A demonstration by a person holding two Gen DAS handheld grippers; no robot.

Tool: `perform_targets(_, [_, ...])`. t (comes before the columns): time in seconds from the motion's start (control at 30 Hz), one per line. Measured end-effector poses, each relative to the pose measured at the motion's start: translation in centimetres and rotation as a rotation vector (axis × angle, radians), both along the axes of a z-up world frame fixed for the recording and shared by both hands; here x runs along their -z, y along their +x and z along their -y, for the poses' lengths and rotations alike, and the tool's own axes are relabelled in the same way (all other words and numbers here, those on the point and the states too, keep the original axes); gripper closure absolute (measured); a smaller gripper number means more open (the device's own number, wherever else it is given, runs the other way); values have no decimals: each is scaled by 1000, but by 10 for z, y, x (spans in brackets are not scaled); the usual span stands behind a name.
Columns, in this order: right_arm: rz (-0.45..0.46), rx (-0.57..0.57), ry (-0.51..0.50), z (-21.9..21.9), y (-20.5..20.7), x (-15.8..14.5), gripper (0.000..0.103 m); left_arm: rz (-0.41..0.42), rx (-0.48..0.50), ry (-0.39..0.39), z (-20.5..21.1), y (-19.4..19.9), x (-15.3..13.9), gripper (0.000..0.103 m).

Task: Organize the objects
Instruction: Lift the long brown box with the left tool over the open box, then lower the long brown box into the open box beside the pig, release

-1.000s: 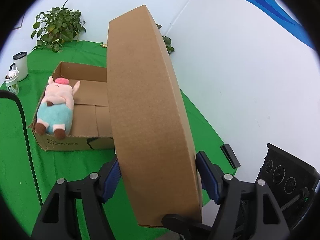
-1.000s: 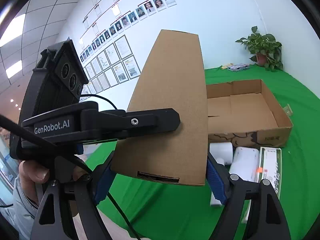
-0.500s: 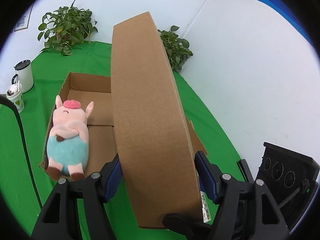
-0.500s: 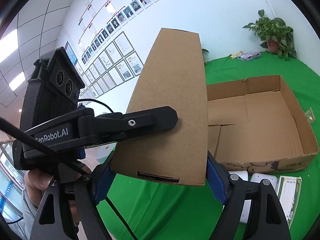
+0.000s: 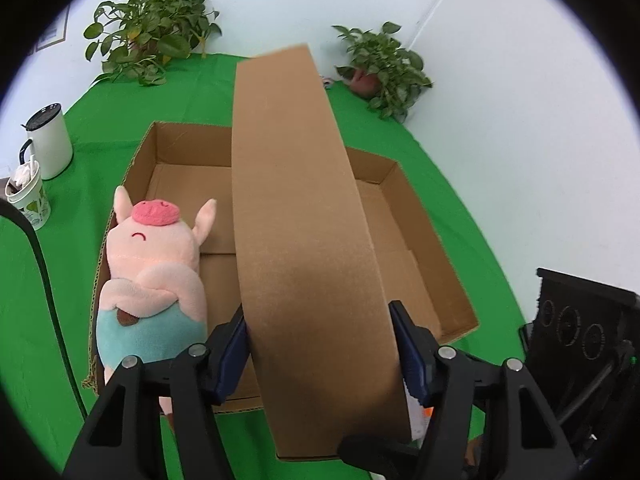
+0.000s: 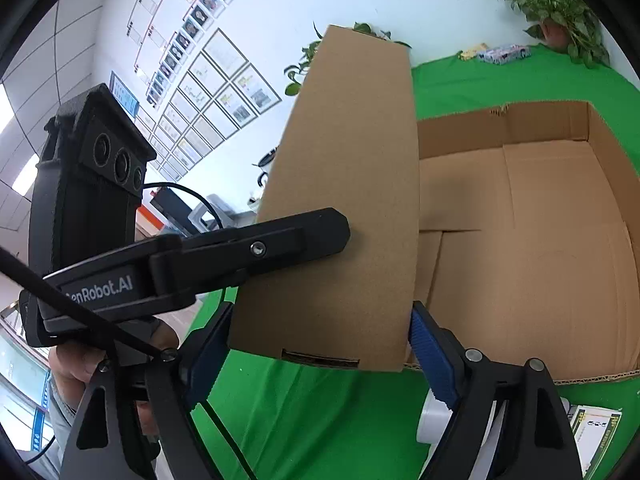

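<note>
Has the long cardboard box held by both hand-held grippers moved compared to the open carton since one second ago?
Yes. In the left wrist view the long cardboard box has come forward over the open carton, beside the plush pig.

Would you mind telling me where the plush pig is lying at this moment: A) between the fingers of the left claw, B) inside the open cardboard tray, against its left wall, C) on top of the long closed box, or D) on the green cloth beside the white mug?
B: the plush pig lies face up inside the open cardboard tray, along its left wall.
</note>
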State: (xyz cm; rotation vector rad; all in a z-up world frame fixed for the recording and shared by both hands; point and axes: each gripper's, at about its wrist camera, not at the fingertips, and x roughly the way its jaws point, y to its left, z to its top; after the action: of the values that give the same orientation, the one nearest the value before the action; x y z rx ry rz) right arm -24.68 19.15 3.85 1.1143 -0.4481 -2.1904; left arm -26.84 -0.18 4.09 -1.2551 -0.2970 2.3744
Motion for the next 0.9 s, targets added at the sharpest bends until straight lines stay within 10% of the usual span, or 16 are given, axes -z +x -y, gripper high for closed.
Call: perform_targets(0.9, [200, -18, -44, -7, -67, 92, 16, 165, -92, -251, -18, -48, 67, 42])
